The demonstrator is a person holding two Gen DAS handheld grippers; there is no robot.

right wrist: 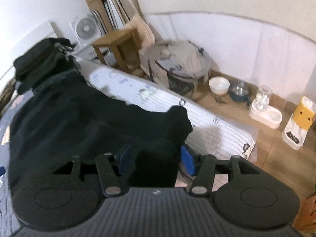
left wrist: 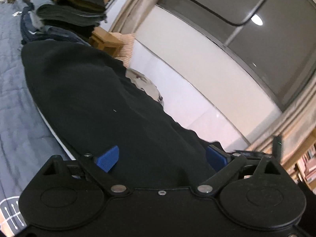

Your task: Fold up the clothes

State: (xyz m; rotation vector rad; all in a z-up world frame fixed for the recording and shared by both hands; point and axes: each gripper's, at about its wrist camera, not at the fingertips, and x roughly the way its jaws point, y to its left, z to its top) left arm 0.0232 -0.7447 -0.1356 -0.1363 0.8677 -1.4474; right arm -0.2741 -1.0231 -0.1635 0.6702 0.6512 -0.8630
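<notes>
black housing of the left gripper point(left wrist: 162, 158) fills the near edge of the left wrist view, w/ its blue fingertips point(left wrist: 107, 159) set wide apart. between them sits a fold of the black garment point(left wrist: 94, 102); the pads don't look pressed onto it, so jaws read as wide w/ cloth lying in the gap. garment runs from the gripper up toward the far left, bulging, over a grey-blue quilted bed cover point(left wrist: 13, 106). thin white edge shows under the cloth's left side. far left at top: a stack of folded dark clothes point(left wrist: 73, 6), dark green and black layers, on the bed just beyond the garment. behind it a wooden stool point(left wrist: 104, 39) and a peach knit item point(left wrist: 126, 47). right half of the view is white wall, beige curtain point(left wrist: 138, 4) and a dark window point(left wrist: 246, 19). bookshelf point(left wrist: 308, 165) at the far right edge.

right wrist view: right gripper point(right wrist: 157, 159) body near, ribbed grey top, blue fingertips point(right wrist: 126, 162) narrower than the left's, w/ black cloth bunched between them. can't tell if the pads actually pinch it, the frame is blurred. garment point(right wrist: 79, 122) spreads left and away, up to the same dark stack point(right wrist: 43, 59). right of it a white patterned mattress edge point(right wrist: 150, 98). on the floor far right: white bowl point(right wrist: 218, 85), steel bowl point(right wrist: 240, 90), water dispenser point(right wrist: 264, 108), yellow and white feeder point(right wrist: 300, 122). farther back a heaped basket point(right wrist: 177, 67), wooden stool point(right wrist: 120, 43) and white fan point(right wrist: 86, 28).
</notes>
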